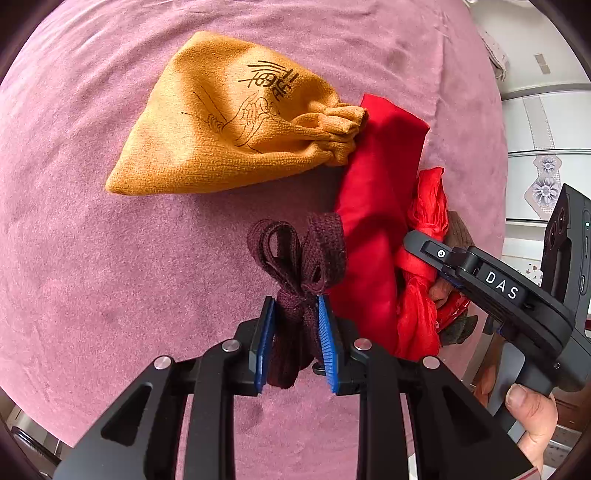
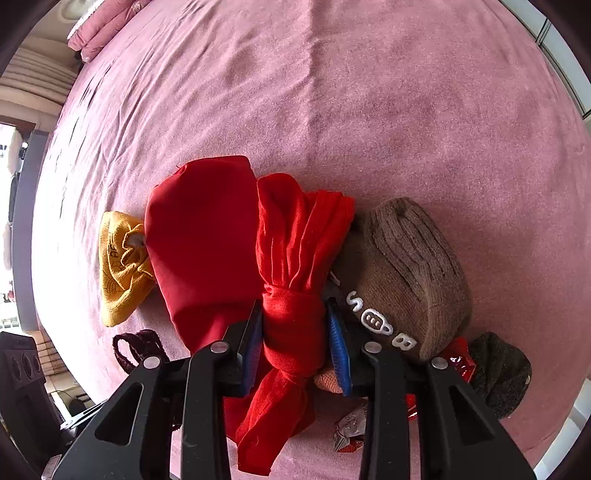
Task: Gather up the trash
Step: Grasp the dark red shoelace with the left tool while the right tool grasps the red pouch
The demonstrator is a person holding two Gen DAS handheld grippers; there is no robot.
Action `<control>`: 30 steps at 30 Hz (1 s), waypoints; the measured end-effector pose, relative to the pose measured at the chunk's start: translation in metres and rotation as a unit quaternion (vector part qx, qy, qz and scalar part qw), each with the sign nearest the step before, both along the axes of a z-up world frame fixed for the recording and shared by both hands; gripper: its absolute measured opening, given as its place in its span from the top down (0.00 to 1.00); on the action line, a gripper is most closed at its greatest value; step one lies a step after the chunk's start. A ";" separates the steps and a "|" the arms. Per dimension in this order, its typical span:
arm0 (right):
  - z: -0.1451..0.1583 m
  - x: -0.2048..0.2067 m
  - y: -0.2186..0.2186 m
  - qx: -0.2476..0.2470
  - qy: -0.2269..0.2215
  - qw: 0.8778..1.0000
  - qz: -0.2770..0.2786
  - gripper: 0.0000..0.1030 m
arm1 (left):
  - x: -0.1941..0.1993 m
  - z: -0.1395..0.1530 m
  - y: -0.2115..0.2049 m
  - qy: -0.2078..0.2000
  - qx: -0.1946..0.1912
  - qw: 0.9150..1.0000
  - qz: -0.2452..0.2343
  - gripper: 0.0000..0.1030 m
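Pink velvet bedspread (image 2: 369,92) fills view; folded pink quilt (image 2: 107,22) at far corner; white flowered cabinet (image 1: 543,184) beside; daylight bright.

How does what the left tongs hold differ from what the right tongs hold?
The left tongs are shut on a dark maroon strap, a narrow woven band bunched in loops. The right tongs are shut on a bright red scarf, a wider, thinner cloth tied in a knot. The strap lies apart from the pile; the scarf lies against a brown knit hat. Both are soft textiles gripped mid-bundle.
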State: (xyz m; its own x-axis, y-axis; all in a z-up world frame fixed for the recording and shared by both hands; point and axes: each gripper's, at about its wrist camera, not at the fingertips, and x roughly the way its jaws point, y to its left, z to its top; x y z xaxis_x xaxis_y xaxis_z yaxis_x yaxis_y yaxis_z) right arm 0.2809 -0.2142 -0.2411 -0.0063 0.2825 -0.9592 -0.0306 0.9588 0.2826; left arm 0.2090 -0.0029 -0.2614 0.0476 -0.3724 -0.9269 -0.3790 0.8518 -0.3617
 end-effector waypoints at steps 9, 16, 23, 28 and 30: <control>0.041 -0.023 -0.012 0.039 -0.030 0.999 0.022 0.70 | 0.007 0.016 -0.023 -0.007 0.007 1.000 -0.019 0.77; 0.077 -0.054 -0.043 0.059 -0.047 0.997 0.013 0.70 | -0.002 0.045 -0.051 -0.023 0.013 0.998 -0.060 0.77; 0.099 -0.094 -0.088 0.067 -0.059 0.996 -0.023 0.70 | -0.021 0.072 -0.105 -0.041 0.011 0.993 -0.108 0.77; 0.104 -0.123 -0.124 0.070 -0.056 0.995 -0.049 0.70 | -0.041 0.084 -0.150 -0.048 0.006 0.989 -0.141 0.77; 0.106 -0.134 -0.139 0.068 -0.056 0.994 -0.058 0.70 | -0.045 0.086 -0.170 -0.048 0.005 0.986 -0.157 0.77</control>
